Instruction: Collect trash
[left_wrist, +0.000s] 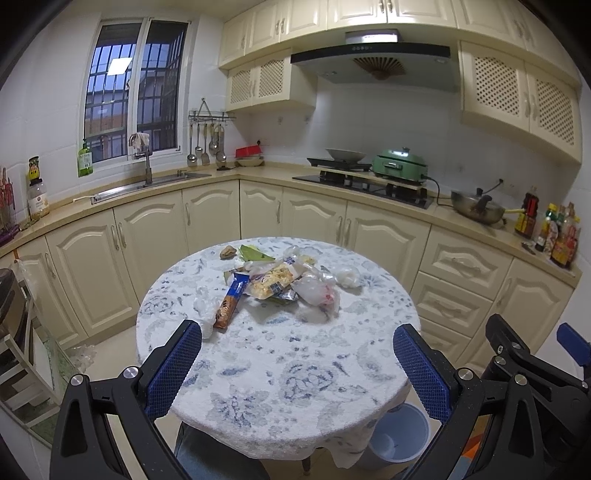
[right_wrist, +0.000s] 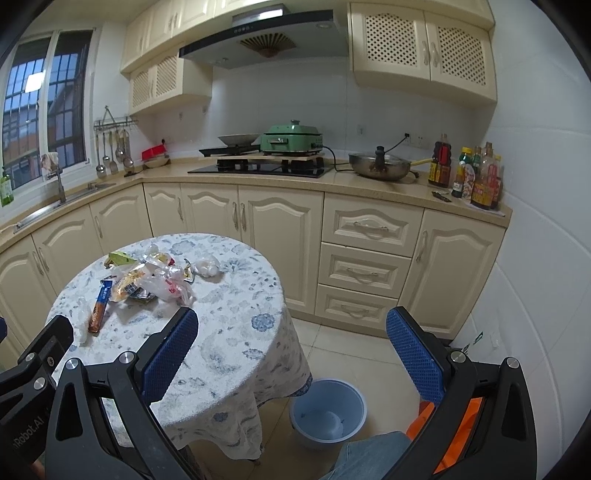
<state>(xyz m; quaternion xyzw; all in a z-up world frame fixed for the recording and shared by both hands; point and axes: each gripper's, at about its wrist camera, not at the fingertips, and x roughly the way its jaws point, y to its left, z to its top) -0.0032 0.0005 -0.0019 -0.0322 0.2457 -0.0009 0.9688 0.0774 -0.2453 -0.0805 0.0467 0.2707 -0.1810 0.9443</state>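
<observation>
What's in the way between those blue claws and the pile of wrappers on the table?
Nothing visible. Both the left gripper and right gripper are open, with only bare tablecloth before the trash pile. The bin sits on the floor beside the table, its mouth uncovered.

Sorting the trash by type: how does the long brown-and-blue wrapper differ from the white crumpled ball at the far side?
The brown-and-blue wrapper is long, flat and printed; the white crumpled ball is rounded, bunched and plain. The wrapper lies at the pile's near left edge, the ball apart on its far right. Both rest on the tablecloth, untouched.
</observation>
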